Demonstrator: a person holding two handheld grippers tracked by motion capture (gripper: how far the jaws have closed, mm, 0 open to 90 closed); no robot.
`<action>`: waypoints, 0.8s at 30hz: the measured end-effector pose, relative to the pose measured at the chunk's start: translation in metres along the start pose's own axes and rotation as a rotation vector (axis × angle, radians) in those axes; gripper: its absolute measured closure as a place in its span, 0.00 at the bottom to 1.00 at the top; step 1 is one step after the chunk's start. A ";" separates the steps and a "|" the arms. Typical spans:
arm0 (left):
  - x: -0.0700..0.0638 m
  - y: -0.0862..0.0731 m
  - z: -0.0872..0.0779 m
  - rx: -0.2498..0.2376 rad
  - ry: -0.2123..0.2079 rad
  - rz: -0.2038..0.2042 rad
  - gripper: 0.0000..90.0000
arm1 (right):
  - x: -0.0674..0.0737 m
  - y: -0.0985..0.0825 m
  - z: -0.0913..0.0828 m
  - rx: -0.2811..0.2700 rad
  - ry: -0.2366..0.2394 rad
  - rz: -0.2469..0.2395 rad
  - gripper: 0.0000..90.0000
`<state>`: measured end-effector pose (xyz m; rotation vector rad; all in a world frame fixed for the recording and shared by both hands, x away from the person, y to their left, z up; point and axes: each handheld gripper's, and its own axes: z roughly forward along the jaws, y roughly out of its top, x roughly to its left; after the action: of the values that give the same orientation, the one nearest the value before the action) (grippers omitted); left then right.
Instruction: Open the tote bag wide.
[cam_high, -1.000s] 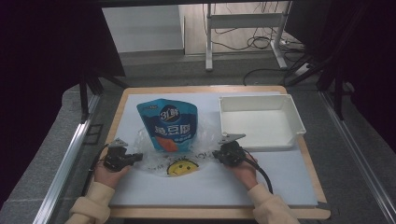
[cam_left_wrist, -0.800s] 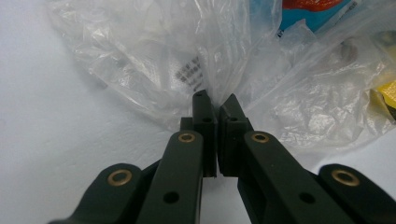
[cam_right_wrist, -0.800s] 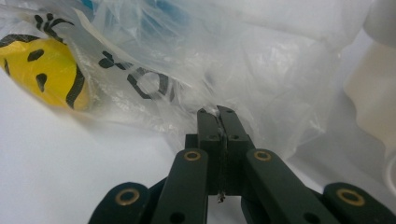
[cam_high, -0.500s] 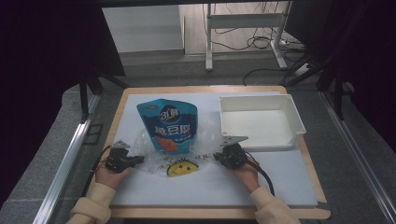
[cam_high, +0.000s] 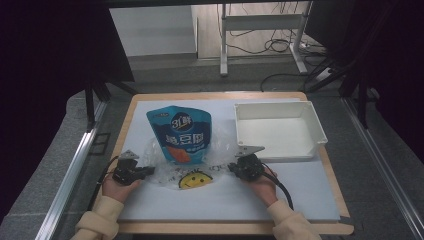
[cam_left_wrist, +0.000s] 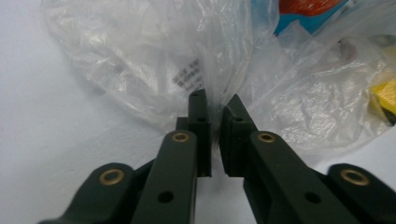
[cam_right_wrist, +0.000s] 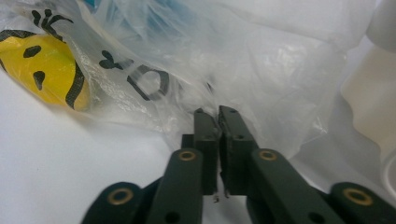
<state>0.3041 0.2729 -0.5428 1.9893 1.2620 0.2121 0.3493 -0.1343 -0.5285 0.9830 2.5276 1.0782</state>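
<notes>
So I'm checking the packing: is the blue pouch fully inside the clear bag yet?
Partly in. The blue pouch has its lower end under the clear bag; its upper part lies bare on the table.

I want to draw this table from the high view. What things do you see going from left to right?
left gripper → smiley face on the plastic bag → right gripper → white tray
</notes>
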 end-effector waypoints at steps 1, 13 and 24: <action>-0.001 0.000 -0.002 -0.014 -0.009 0.002 0.91 | 0.000 0.000 -0.001 -0.002 0.004 -0.002 0.88; -0.010 -0.006 -0.058 -0.228 -0.002 0.015 0.45 | 0.012 0.014 -0.050 -0.154 0.053 -0.008 0.57; -0.004 0.025 -0.092 -0.335 0.033 -0.003 0.36 | 0.017 0.057 -0.084 -0.293 0.037 -0.035 0.38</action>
<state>0.2730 0.3109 -0.4607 1.7020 1.1647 0.4268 0.3280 -0.1403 -0.4279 0.8419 2.3144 1.4165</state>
